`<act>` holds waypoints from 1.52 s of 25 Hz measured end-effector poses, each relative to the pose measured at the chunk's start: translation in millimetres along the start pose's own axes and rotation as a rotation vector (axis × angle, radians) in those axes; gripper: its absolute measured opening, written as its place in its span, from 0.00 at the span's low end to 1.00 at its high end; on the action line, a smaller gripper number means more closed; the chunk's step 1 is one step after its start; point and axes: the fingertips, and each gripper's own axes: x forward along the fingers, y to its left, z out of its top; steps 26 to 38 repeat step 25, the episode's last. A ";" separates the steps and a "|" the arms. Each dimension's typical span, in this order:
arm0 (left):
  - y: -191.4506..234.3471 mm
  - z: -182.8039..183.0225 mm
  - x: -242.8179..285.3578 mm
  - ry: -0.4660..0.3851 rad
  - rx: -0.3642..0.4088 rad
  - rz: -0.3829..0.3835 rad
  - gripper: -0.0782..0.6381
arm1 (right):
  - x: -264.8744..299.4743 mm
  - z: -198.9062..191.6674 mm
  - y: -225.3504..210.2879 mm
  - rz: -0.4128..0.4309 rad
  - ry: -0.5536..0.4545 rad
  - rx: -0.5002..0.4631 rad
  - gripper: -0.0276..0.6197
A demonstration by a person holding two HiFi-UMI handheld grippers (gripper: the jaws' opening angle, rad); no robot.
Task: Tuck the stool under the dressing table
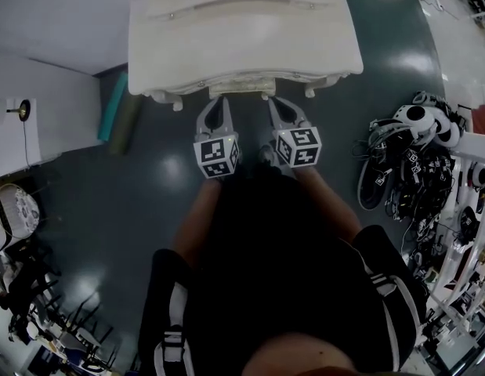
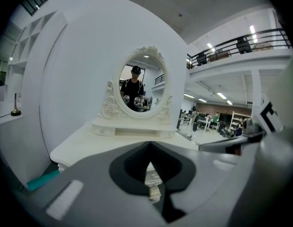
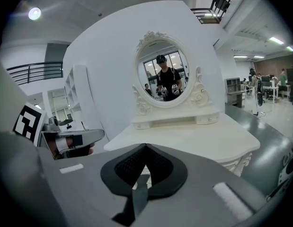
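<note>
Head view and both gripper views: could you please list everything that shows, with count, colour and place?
dressing table: one, cream, top centre of the head view, against a white wall.
mirror: one, oval, cream carved frame, at the back of the table top.
stool: cannot be told apart from the table's carved underside.
rolls: two, teal and olive, on the floor left of the table.
headsets and cables: a pile, black and white, on the floor at the right.
floor: dark grey, glossy.
left gripper: one, grey, shut, empty, before the table's front edge.
right gripper: one, grey, shut, empty, beside the left.
person: dark clothes, bottom of the head view.
</note>
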 end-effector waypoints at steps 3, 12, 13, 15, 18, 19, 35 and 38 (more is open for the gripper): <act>-6.8 1.1 2.4 -0.003 0.008 -0.011 0.12 | 1.0 4.5 -0.2 0.011 -0.008 -0.012 0.04; -15.5 -3.3 4.5 0.000 0.014 -0.020 0.12 | -0.6 3.7 -0.7 0.023 -0.015 -0.019 0.04; -15.1 -3.4 3.6 0.000 0.015 -0.020 0.12 | -0.9 3.6 0.0 0.023 -0.014 -0.019 0.04; -13.4 -3.1 0.5 0.000 0.016 -0.021 0.12 | -1.4 3.2 2.6 0.021 -0.014 -0.019 0.04; -12.3 -1.0 -3.0 -0.002 0.020 -0.022 0.12 | -3.2 4.4 5.9 0.019 -0.016 -0.020 0.04; -13.2 -0.6 -1.6 -0.002 0.020 -0.022 0.12 | -3.2 5.2 4.6 0.019 -0.016 -0.020 0.04; -18.4 -4.9 12.1 0.001 0.025 -0.026 0.12 | 3.3 3.7 -9.5 0.016 -0.017 -0.019 0.04; -18.4 -4.9 12.1 0.001 0.025 -0.026 0.12 | 3.3 3.7 -9.5 0.016 -0.017 -0.019 0.04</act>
